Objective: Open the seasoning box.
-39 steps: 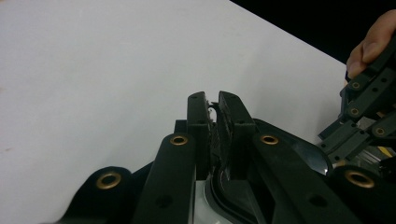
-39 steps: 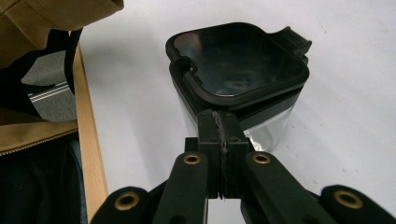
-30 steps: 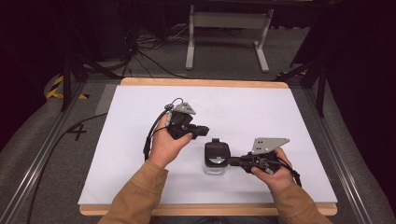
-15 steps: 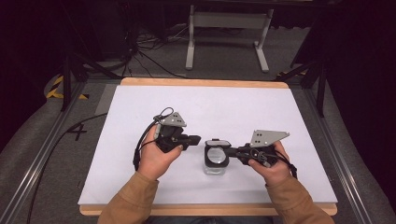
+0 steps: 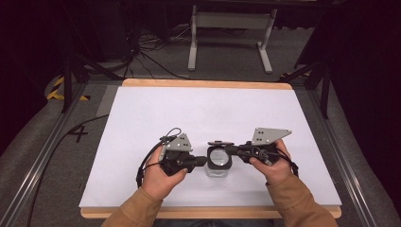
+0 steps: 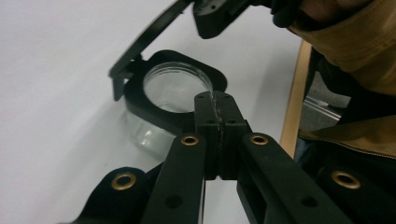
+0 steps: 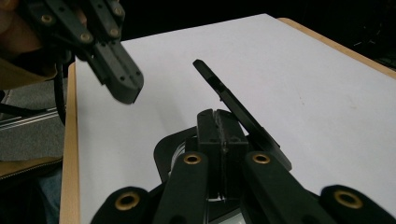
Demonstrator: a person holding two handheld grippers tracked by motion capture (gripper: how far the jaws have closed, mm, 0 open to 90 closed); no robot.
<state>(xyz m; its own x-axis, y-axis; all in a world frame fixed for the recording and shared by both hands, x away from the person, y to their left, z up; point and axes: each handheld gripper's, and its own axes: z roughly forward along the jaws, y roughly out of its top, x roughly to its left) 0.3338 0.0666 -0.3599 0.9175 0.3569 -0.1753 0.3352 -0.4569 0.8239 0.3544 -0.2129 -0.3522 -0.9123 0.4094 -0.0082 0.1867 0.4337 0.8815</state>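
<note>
From the high view, I have the clear jar [image 5: 218, 163] with its black collar near the table's [image 5: 142, 118] front edge, between my left gripper [image 5: 201, 161] and right gripper [image 5: 228, 150]. In the left gripper view, my jaws are pressed together, gripping nothing, just short of the collar; the hinged lid [image 6: 149, 39] stands open. In the right gripper view, jaws also closed, beside the lid [image 7: 238, 109]. I judge the next move: nudge the lid shut.
</note>
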